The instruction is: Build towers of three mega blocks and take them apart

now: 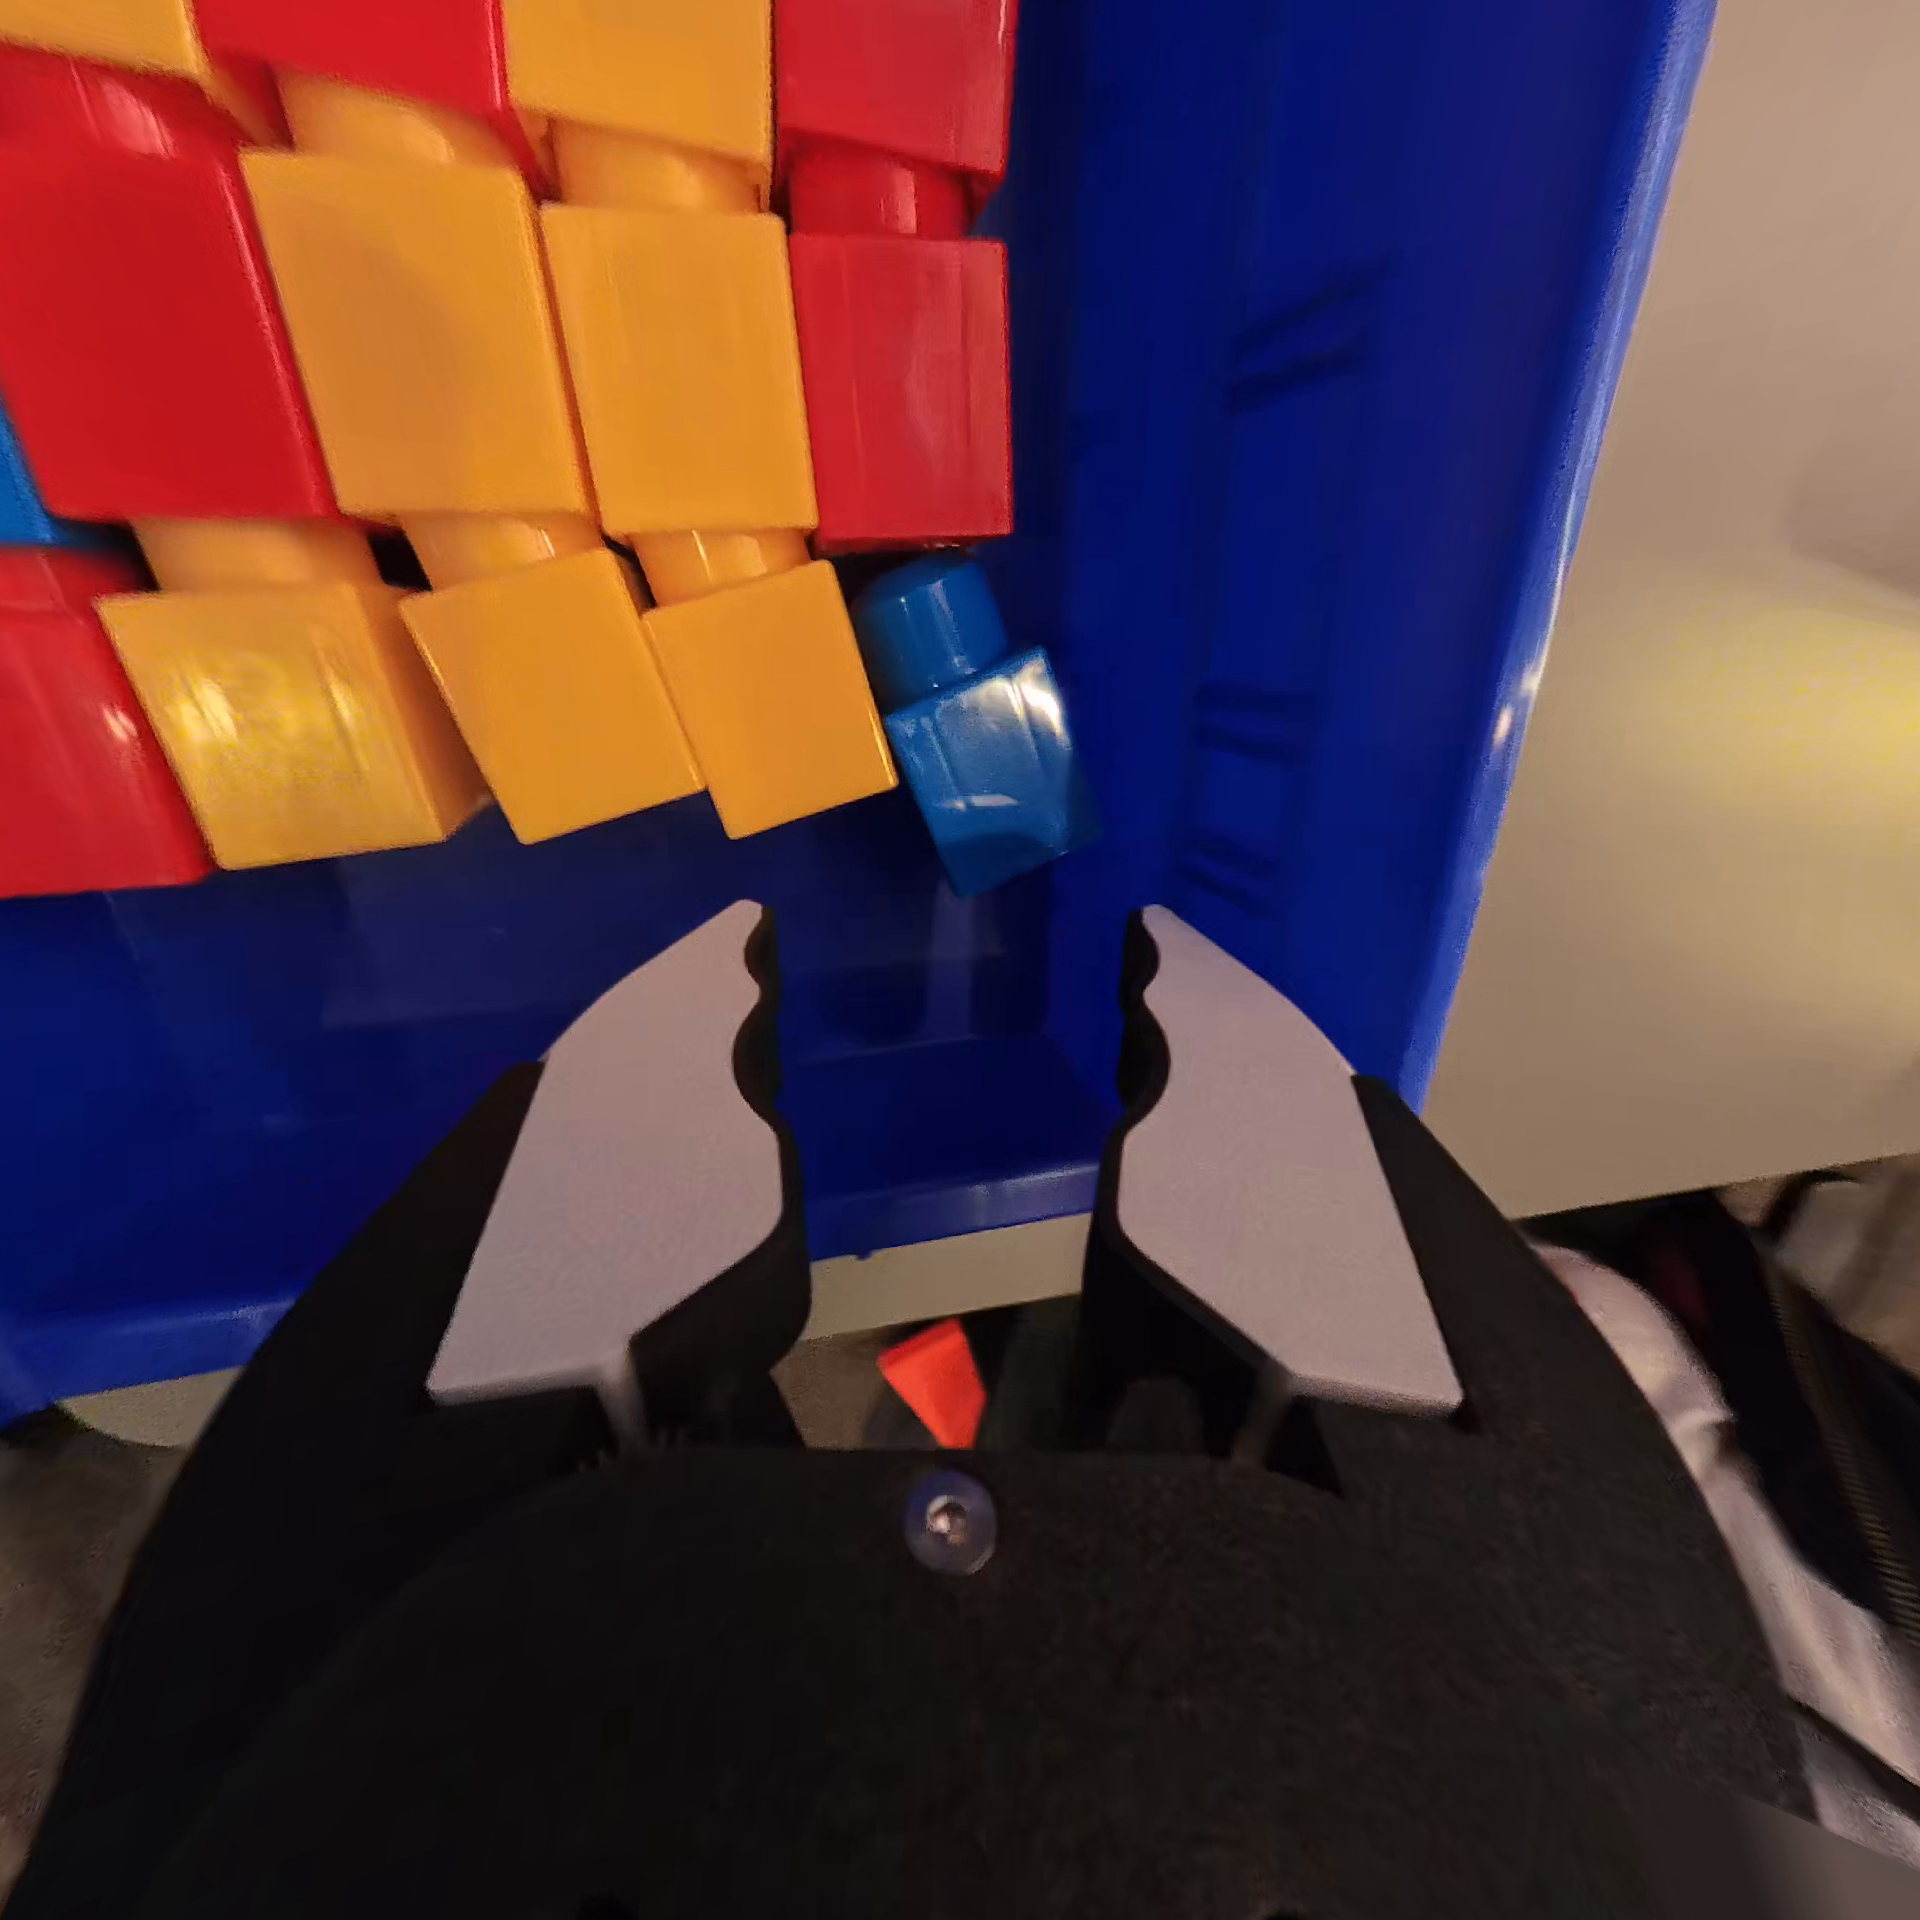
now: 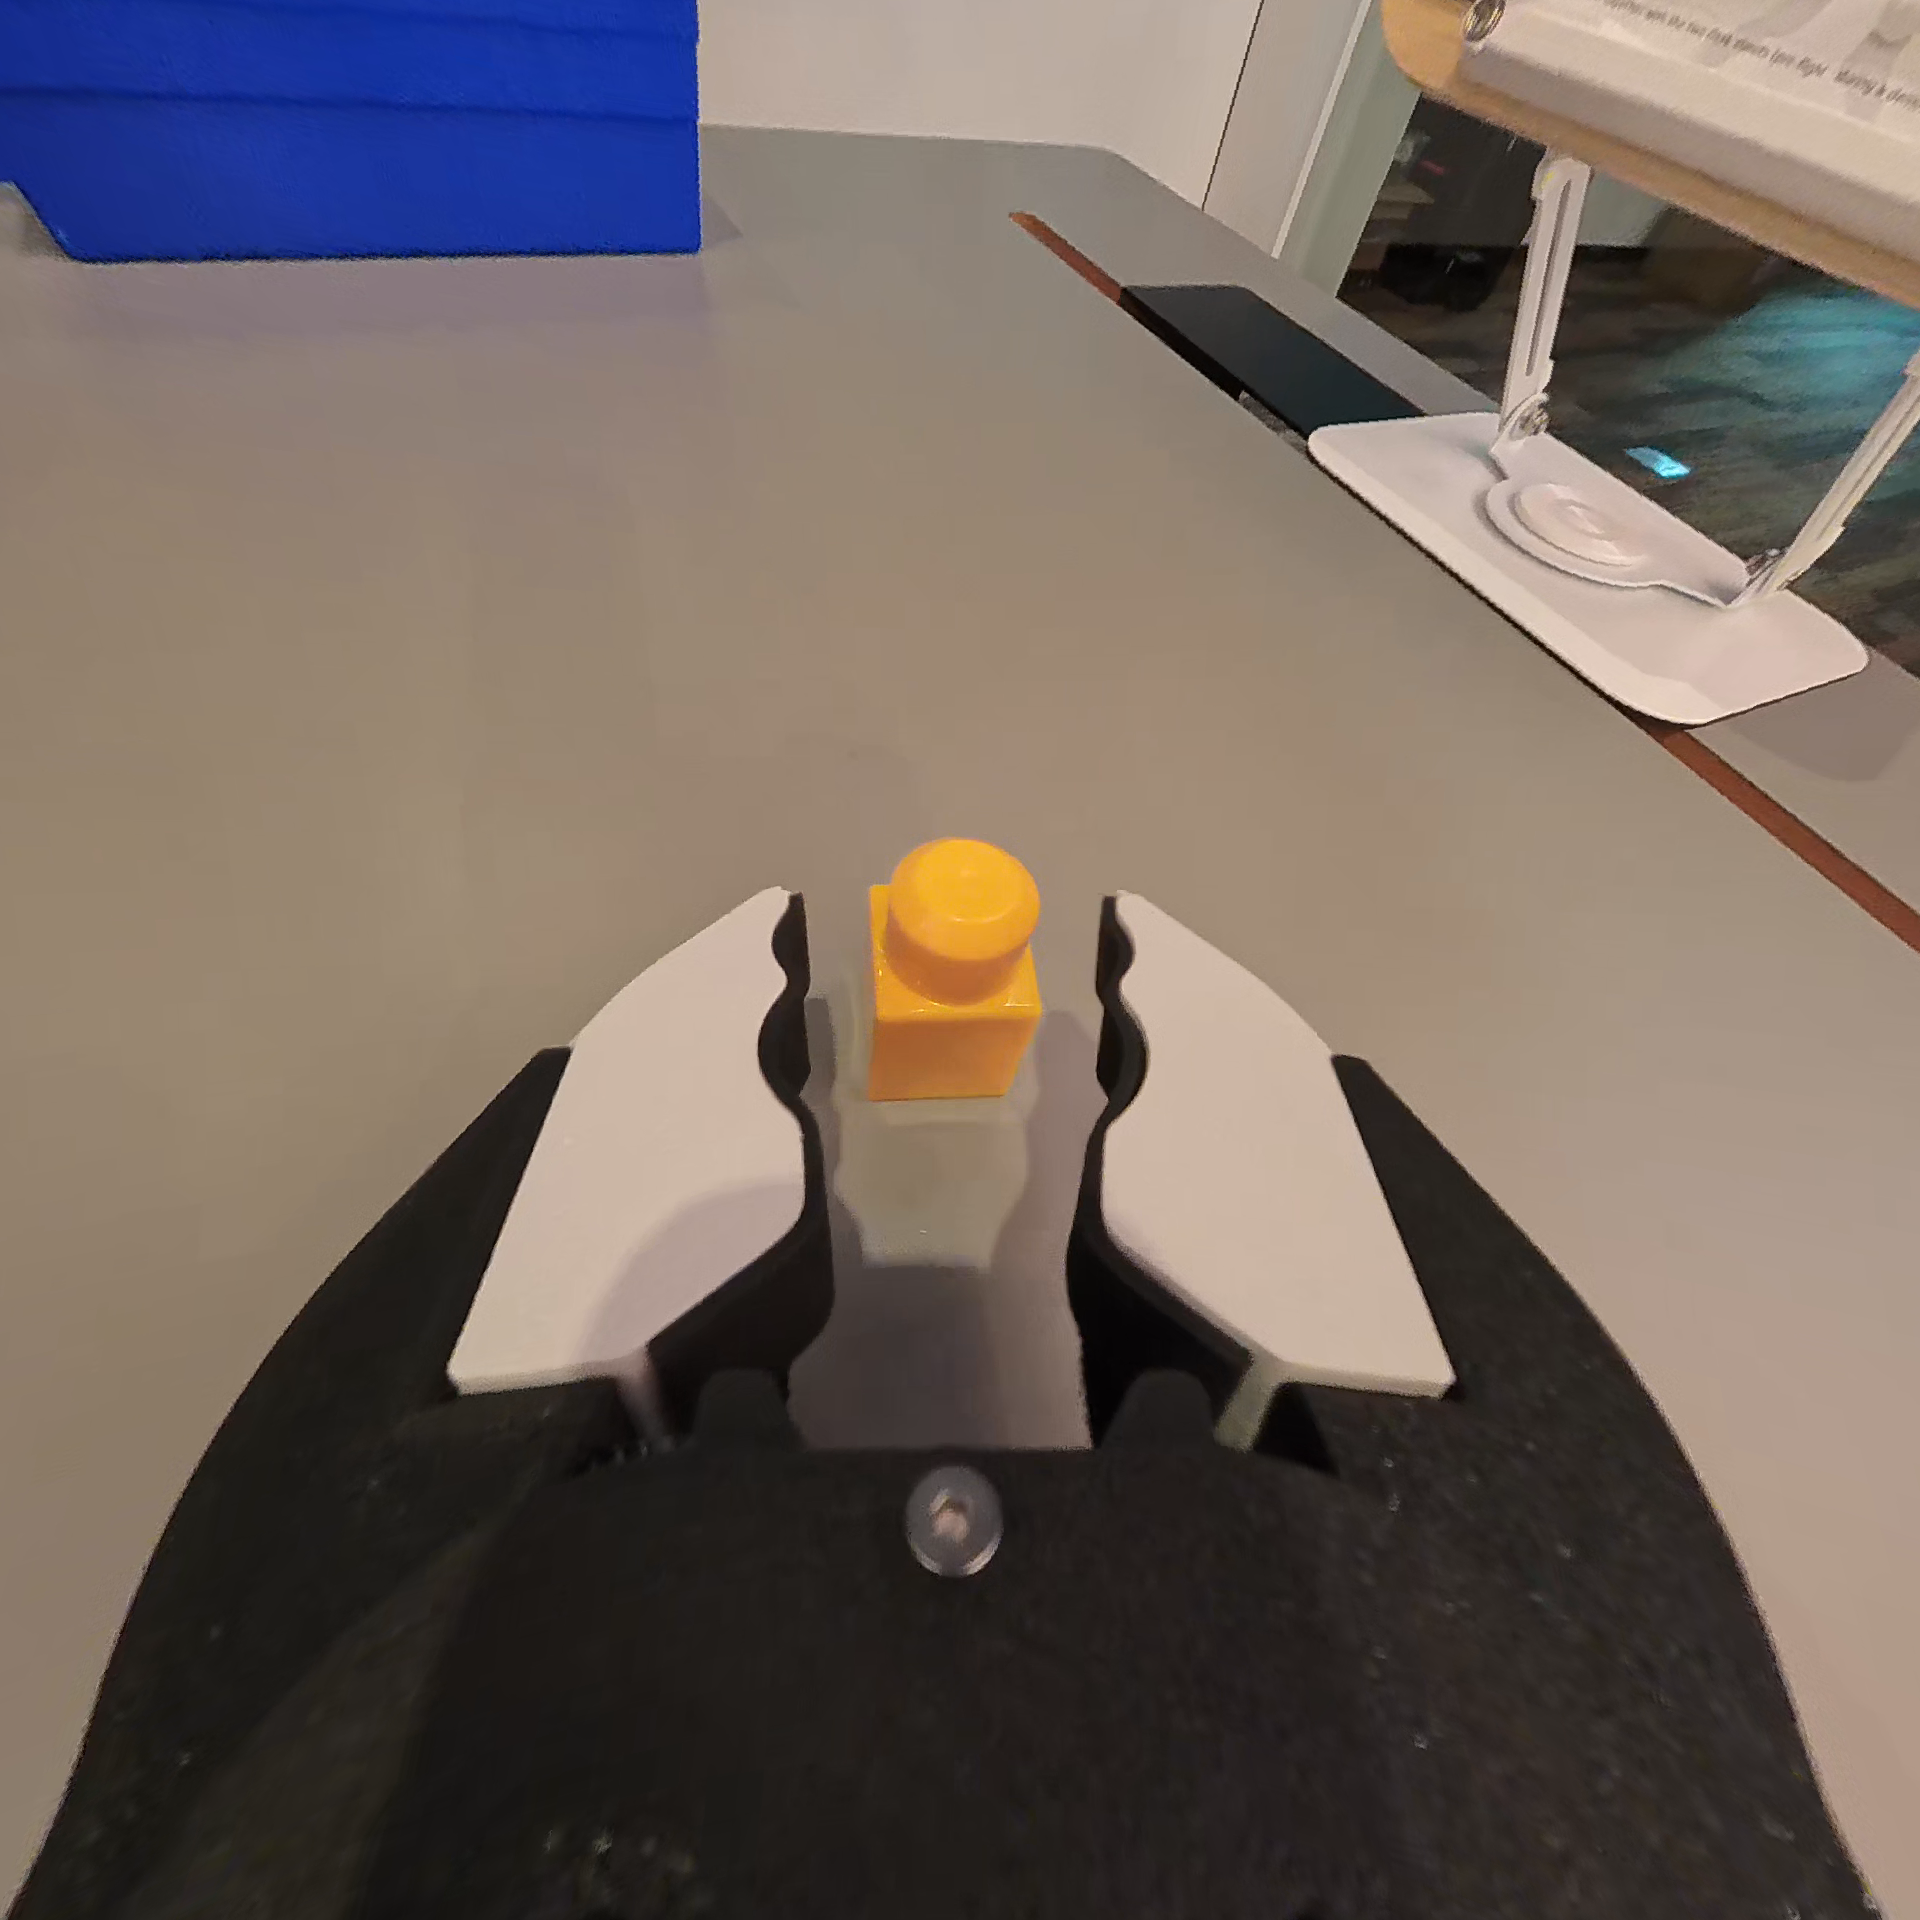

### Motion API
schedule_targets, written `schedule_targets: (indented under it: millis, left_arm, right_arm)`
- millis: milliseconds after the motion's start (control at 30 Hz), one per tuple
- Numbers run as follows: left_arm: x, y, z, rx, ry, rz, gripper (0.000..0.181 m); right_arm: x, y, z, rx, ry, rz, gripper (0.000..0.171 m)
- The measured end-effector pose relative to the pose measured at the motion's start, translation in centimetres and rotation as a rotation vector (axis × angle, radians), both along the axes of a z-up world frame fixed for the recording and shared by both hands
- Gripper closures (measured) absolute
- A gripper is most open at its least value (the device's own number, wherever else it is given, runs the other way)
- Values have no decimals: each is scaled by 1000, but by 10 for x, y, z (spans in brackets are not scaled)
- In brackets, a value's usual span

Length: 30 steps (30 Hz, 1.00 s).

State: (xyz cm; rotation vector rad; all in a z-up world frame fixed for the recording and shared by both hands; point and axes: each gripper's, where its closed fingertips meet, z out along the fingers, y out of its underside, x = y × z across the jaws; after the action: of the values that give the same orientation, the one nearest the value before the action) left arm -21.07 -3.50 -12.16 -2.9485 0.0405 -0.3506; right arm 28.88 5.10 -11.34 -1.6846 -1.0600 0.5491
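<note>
Yellow block [image 2: 954, 997] upright on table [image 2: 520, 675], between parted right tool [image 2: 951, 909] fingers.

Two grippers [image 1: 945, 914] [image 2: 951, 904], each with black textured body, pale grey wavy-edged fingers [image 1: 634, 1122] [image 2: 644, 1122], one central screw [image 2: 951, 1522]

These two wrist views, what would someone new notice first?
In the left wrist view, red and yellow blocks packed in rows fill a blue bin, one blue block beside them. In the right wrist view, a lone yellow block stands upright on the grey table between the open right gripper.
</note>
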Motion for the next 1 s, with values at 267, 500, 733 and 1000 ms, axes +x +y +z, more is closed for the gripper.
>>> schedule_targets:
  millis: [267,500,733,1000]
  left_arm:
    - [5,14,-8,-40,-13,96,124]
    - [4,10,-18,-77,-50,167,123]
    - [-4,4,-17,-114,1,135,125]
    - [4,1,-11,-103,-57,91,131]
  right_arm:
    - [11,-9,22,59,85,-2,120]
    - [20,-11,29,84,109,-7,120]
    - [25,-11,33,96,136,-17,122]
    - [28,-11,35,100,144,-22,122]
